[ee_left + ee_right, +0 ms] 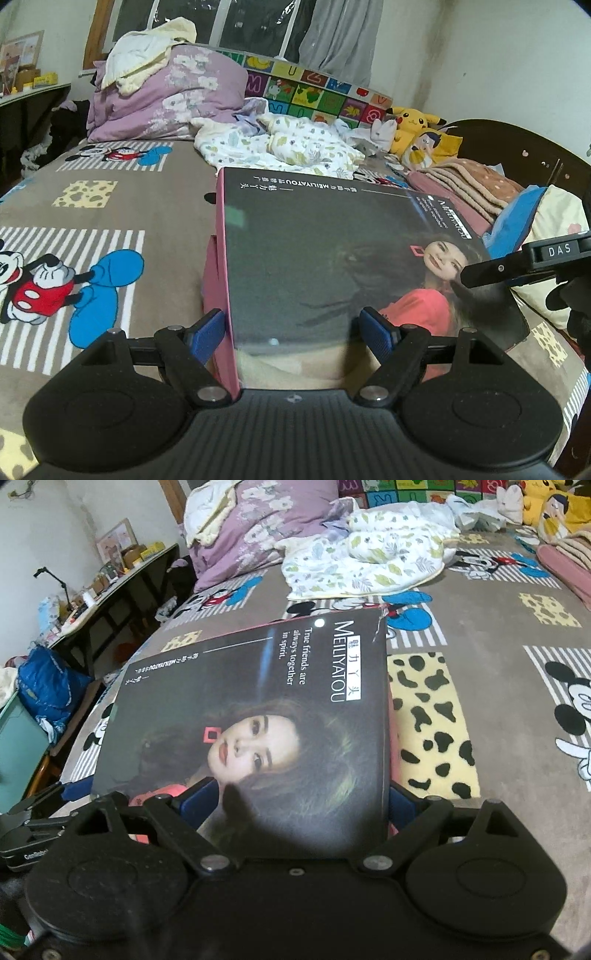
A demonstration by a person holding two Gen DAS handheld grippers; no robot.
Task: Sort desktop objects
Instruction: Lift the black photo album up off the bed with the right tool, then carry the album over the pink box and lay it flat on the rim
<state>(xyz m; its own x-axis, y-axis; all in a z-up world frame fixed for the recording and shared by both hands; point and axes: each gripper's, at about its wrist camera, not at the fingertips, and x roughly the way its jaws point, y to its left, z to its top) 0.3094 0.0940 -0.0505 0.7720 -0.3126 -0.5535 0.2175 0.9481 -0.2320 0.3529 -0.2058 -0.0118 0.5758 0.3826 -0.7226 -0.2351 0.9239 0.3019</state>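
Two grippers flank one box [332, 266] that lies on the bed [155, 206], lid up. We cannot see inside the box, since its lid is shut. Our left gripper [295, 332] has its blue pads [207, 332] spread around the near end, one against the pink side, the other over the lid; we cannot tell whether they press. Our right gripper [291, 805] sits at the other end, its fingers also apart around the box, the grip likewise unclear; its black finger shows at the right edge of the left view.

Beyond the box, the cartoon-print bedspread lies bare to the left and right. Farther back lie a leaf-print blanket [280, 147], a purple quilt [166, 99] and a Pikachu [410, 125]. A desk [110, 587] stands past the bed's edge.

Dark and glossy, the lid bears a woman's portrait, the word MEILIYATOU and "True friends are always together in spirit"; its sides are pink
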